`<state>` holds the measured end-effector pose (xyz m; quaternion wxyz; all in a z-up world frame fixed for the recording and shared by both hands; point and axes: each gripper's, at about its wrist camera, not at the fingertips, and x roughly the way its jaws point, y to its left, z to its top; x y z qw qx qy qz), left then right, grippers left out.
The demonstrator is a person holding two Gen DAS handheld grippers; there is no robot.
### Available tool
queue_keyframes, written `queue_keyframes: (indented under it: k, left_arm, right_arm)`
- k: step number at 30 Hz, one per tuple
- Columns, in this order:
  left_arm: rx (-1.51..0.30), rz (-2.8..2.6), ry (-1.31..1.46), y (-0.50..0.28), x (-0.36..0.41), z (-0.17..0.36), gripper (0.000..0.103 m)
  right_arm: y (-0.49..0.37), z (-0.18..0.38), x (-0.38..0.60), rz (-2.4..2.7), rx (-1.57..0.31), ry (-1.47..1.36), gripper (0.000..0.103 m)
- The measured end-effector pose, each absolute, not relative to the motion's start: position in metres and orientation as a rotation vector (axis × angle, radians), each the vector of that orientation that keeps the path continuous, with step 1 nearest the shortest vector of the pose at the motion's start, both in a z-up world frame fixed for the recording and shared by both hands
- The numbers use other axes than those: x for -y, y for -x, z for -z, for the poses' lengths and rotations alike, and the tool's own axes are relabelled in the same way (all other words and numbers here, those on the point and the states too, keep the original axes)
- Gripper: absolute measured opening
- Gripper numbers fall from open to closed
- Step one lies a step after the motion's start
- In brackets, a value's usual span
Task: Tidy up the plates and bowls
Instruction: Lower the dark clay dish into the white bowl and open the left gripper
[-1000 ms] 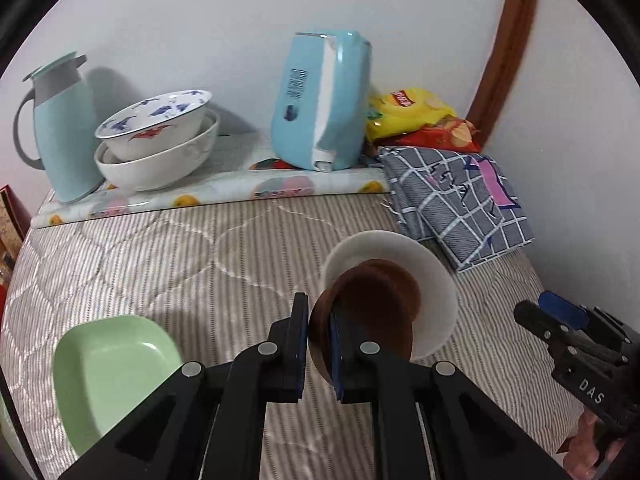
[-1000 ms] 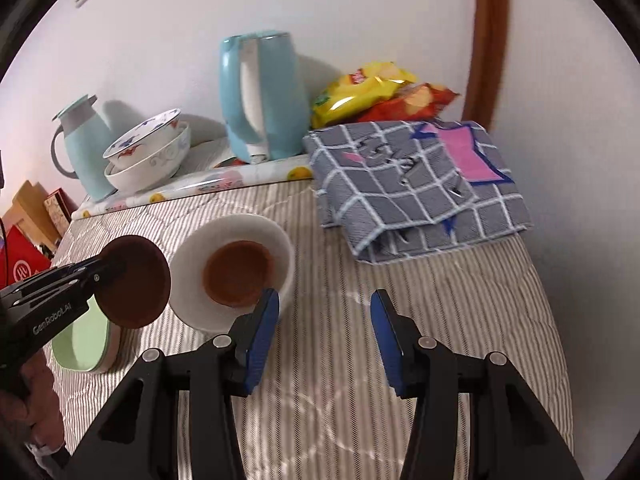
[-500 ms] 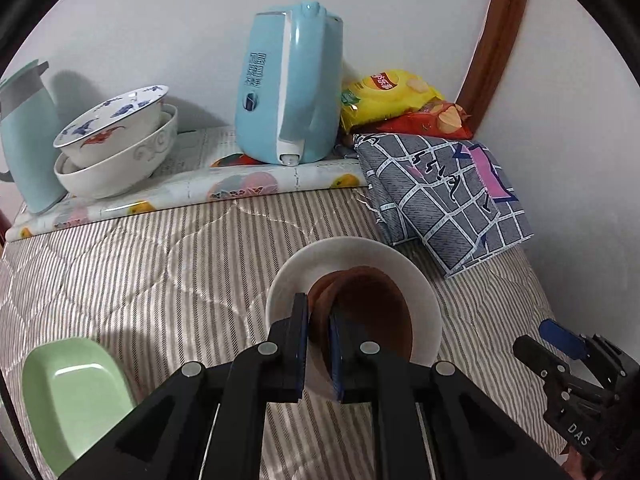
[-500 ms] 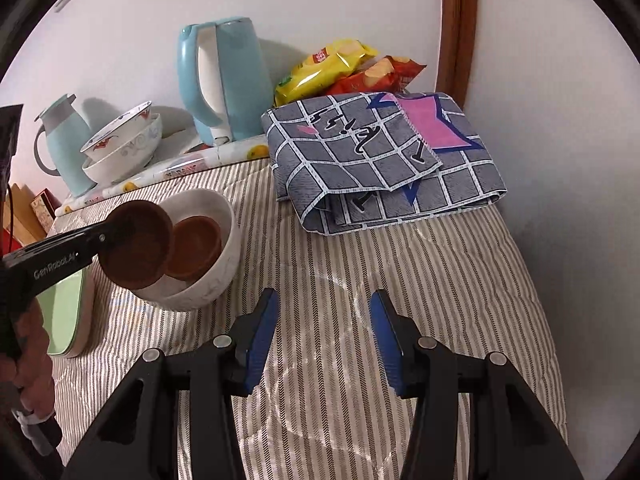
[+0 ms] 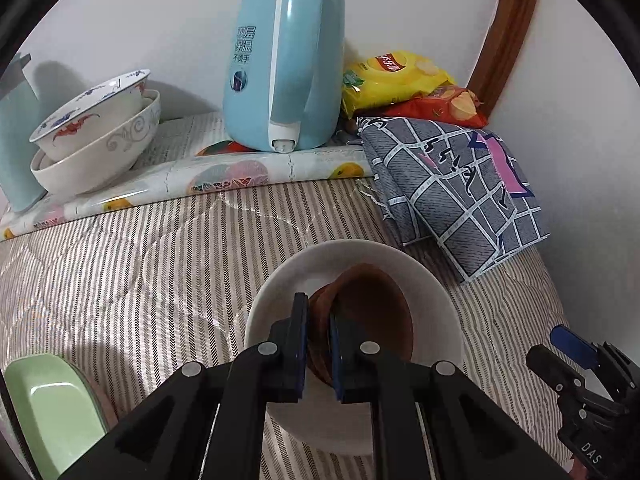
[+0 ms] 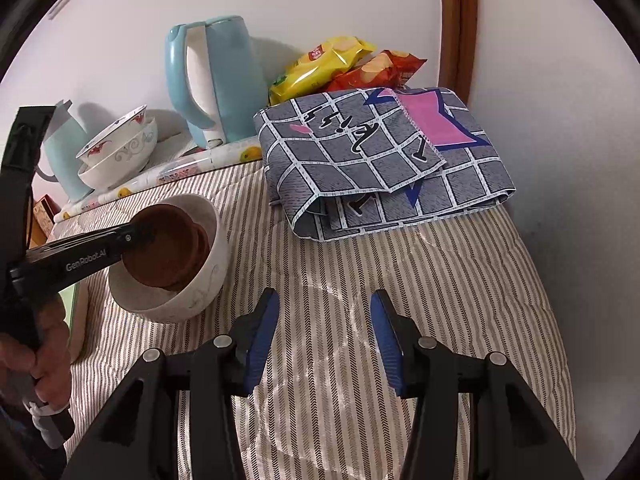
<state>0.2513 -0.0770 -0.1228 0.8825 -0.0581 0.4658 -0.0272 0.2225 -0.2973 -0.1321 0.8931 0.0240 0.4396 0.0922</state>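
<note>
1. Left wrist view: left gripper [image 5: 318,340] is closed on a brown saucer [image 5: 372,308], inside the white bowl [image 5: 434,280] on the striped quilt [image 5: 160,248].
2. Right gripper [image 6: 322,336] has its fingers apart, holding nothing, near the bowl.

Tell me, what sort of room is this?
Probably a bedroom or small living space in a home, not a proper kitchen: the dishes sit on a striped quilted bedcover, with a folded checked cloth, snack bags and an electric kettle by the wall.
</note>
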Motion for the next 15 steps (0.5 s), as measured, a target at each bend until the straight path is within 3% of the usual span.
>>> queue_keyframes:
  k: [15]
  left_arm:
    - [-0.986, 0.085, 0.138, -0.257, 0.072, 0.131, 0.010]
  right_arm:
    - [-0.235, 0.129, 0.275, -0.216, -0.901, -0.033, 0.047]
